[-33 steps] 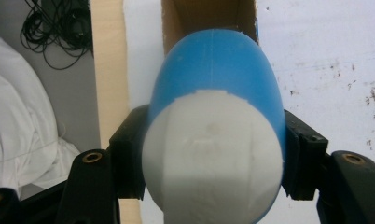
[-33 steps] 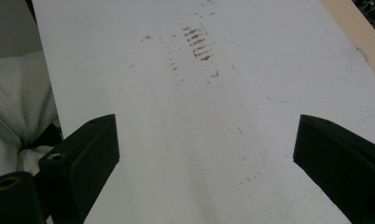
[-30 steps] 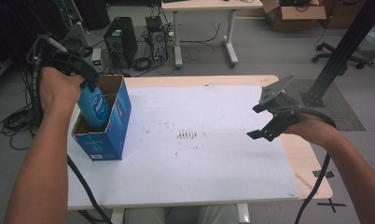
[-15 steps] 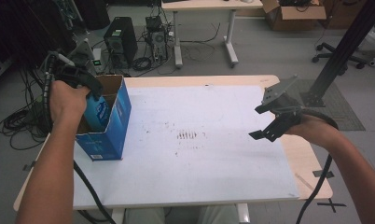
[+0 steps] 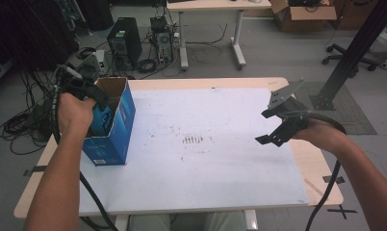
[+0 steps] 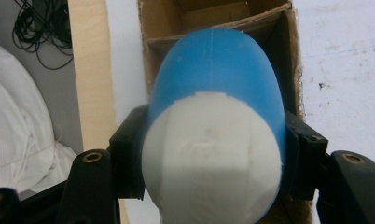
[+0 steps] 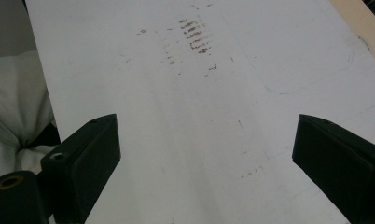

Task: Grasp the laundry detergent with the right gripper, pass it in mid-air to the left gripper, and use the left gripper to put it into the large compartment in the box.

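Observation:
My left gripper (image 5: 101,109) reaches down into an open blue cardboard box (image 5: 115,144) at the table's left side. It is shut on a rounded blue and white object (image 5: 103,121). In the left gripper view, that blue and white object (image 6: 213,88) is clamped between the black jaws of my left gripper (image 6: 213,154), above the box's brown inside (image 6: 195,18). My right gripper (image 5: 263,127) hangs over the right part of the table, open and holding nothing. In the right gripper view, my right gripper (image 7: 206,154) has its jaws far apart above the white sheet.
A white sheet (image 5: 220,168) covers most of the wooden table (image 5: 321,178). Brown smudges (image 5: 194,140) mark its middle and also appear as brown smudges (image 7: 195,35) ahead of the right jaws. Beyond the table stand a computer tower (image 5: 125,42), cables and another desk.
My left gripper has moved down and slightly right, lowering the blue and white object deeper into the box. The right gripper has stayed almost still.

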Tool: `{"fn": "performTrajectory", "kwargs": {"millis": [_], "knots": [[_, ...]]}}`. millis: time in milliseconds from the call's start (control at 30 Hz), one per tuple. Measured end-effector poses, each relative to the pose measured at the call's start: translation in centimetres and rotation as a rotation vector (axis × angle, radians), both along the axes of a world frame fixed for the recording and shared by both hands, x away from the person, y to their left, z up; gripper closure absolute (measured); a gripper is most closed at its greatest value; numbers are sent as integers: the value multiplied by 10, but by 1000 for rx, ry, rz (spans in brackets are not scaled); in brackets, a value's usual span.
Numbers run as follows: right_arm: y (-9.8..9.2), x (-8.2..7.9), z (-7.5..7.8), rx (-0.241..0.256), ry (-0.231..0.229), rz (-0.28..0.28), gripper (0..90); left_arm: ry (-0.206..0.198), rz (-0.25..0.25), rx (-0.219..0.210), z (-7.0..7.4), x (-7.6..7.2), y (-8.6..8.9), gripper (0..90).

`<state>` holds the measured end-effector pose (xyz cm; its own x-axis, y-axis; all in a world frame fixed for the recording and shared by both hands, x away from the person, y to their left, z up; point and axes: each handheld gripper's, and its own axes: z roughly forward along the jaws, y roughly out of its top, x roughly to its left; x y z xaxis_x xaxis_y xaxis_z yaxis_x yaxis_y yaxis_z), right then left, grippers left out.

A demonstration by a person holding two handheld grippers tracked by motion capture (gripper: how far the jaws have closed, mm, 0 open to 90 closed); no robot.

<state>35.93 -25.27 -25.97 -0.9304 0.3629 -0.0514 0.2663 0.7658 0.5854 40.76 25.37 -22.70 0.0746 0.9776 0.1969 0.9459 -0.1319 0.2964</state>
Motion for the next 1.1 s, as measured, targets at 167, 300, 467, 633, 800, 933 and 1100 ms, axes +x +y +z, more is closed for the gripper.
{"fn": "performTrajectory", "kwargs": {"millis": [167, 300, 467, 633, 800, 933, 1100], "knots": [[-1, 0, -2, -2, 4, -5, 73, 4, -8, 9, -11, 1, -1, 383], [-2, 0, -2, 1, 6, -8, 72, 9, -12, 2, -19, 1, 0, 383], [-2, 1, -4, 0, 10, -10, 73, 24, -19, 2, -28, 2, -1, 383], [-2, 1, -5, -1, 13, -11, 72, 37, -23, -5, -36, 3, -1, 383], [-2, 2, -6, -1, 14, -11, 73, 48, -26, -7, -42, 4, 0, 382], [-2, 2, -7, -4, 17, -13, 73, 58, -28, -17, -47, 5, 2, 382], [-1, 2, -7, -5, 20, -13, 73, 59, -30, -29, -51, 5, 4, 382]]}}
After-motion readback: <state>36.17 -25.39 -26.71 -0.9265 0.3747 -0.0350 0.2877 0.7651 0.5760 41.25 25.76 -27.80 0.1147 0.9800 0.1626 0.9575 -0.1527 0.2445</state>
